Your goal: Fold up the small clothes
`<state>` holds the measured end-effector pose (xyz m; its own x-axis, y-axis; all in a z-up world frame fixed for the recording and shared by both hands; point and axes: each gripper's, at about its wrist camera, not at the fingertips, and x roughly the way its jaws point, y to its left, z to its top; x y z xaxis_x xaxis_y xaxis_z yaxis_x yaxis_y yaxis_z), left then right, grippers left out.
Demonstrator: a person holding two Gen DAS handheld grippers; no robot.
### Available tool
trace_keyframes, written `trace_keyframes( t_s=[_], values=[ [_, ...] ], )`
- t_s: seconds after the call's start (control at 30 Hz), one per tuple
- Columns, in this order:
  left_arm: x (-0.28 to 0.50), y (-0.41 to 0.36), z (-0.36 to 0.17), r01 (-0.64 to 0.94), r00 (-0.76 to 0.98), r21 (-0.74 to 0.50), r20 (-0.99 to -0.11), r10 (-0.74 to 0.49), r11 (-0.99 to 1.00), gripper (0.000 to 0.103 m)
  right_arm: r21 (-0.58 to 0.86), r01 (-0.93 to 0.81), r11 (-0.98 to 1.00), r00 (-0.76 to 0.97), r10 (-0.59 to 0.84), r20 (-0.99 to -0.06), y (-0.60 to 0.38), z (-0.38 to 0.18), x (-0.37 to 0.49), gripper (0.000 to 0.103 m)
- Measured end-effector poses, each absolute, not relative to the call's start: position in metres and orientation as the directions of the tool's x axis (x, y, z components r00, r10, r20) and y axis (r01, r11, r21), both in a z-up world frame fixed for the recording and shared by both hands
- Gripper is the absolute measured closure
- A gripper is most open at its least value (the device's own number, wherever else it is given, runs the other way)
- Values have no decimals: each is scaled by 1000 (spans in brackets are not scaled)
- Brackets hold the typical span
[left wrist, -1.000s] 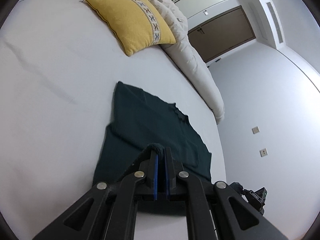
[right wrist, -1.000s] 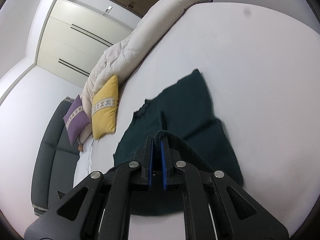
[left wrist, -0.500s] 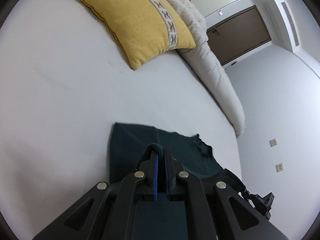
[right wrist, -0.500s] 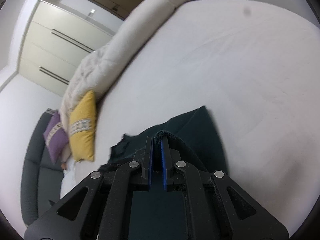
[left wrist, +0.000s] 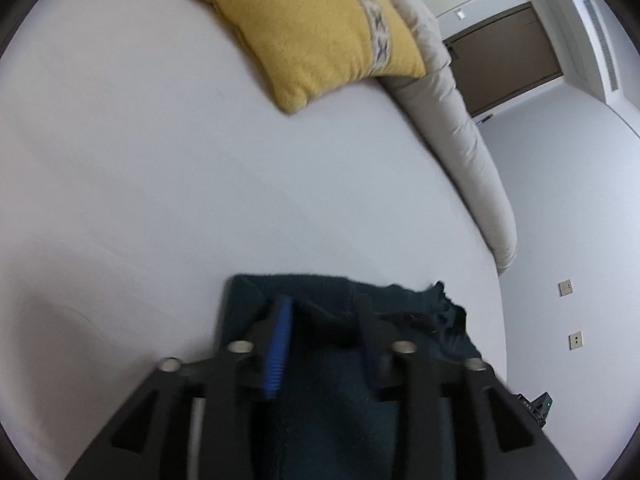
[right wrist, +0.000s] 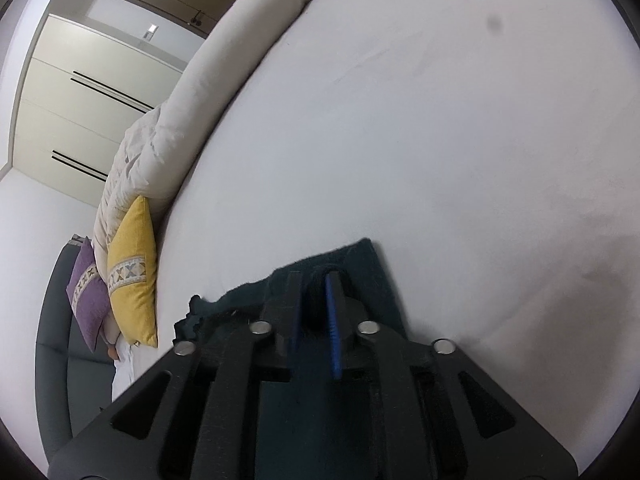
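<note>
Both grippers sit low over the dark green garment [left wrist: 320, 408], which lies on the white bed sheet [left wrist: 160, 200] at the bottom centre of each frame.

Left gripper [left wrist: 324, 308]: fingers spread wide apart, cloth lying slack between and under them, nothing pinched. Some motion blur on this view.

Right gripper [right wrist: 314, 280]: fingers parted by a narrower gap, a ridge of cloth standing up between the blue pads. Can't tell whether the pads touch it.

View differences:
- Left wrist shows the garment's ragged far edge at lower right, running up to the right side of the bed. Also the yellow pillow [left wrist: 312, 28] large at top centre, the beige duvet [left wrist: 460, 128] trailing down the right, a brown door [left wrist: 508, 52] at upper right, and two wall plates [left wrist: 565, 287] at right.
- Right wrist shows the garment's squared corner on the sheet just past the fingertips. The same yellow pillow [right wrist: 132, 276] is small at the left edge, with a purple pillow [right wrist: 88, 292] beside it against a dark headboard [right wrist: 52, 360]. Cream wardrobe doors [right wrist: 88, 92] at upper left. Purple pillow, headboard and wardrobe are all out of the left view.
</note>
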<state>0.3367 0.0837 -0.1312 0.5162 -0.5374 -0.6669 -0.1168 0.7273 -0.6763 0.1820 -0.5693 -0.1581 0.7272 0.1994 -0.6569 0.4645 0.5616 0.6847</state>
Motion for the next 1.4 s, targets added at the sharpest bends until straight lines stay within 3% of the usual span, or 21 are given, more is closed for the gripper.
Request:
trace_keyframes(
  t_s=[0.1,0.13,0.3,0.43,0.57,0.67,0.7,0.73,0.83,0.93,1.07,1.2,1.3,1.4],
  values=[
    [329,96,-118,-130,560,-697,-639,-528,705,38,675,503,539,756,104,-646,-571,-142,167,38],
    [325,101,-111,-132,584,-695,-631,-511,706,38,674,509,535,766,75,-638,-572,-137,162,36],
    [303,86,-75,-34,642,-644,-600,-477,764,38,559,425,711,759,57,-649,-532,-107,171,37],
    [294,38,-71,85,609,-528,-643,-464,845,38,500,296,813,732,143,-666,-481,-106,191,41],
    [299,17,-104,72,572,-416,-727,-379,907,38,461,277,843,647,191,-738,-449,-140,220,41],
    [299,29,-132,51,570,-405,-739,-360,913,58,484,291,825,687,171,-706,-463,-158,213,71],
    [297,32,-132,71,574,-406,-730,-370,911,60,511,308,802,700,172,-693,-475,-163,208,83],
    [296,36,-131,80,572,-409,-728,-378,909,60,528,324,785,707,170,-686,-484,-167,204,86],
    [292,45,-125,67,573,-419,-727,-378,906,64,489,413,768,707,67,-704,-509,-163,189,83],
    [272,53,-110,24,611,-357,-734,-297,934,53,481,438,760,731,11,-683,-503,-138,165,77],
    [226,30,-86,123,653,-317,-688,-318,940,43,588,232,775,762,231,-605,-453,-114,145,77],
    [201,-7,-98,191,612,-240,-729,-307,952,42,604,48,796,632,444,-635,-366,-139,138,69],
    [199,-2,-120,164,581,-228,-764,-281,960,44,541,37,840,548,436,-714,-332,-176,137,68],
    [194,5,-118,184,586,-215,-759,-283,959,45,603,97,792,599,438,-671,-365,-182,125,72]
  ],
)
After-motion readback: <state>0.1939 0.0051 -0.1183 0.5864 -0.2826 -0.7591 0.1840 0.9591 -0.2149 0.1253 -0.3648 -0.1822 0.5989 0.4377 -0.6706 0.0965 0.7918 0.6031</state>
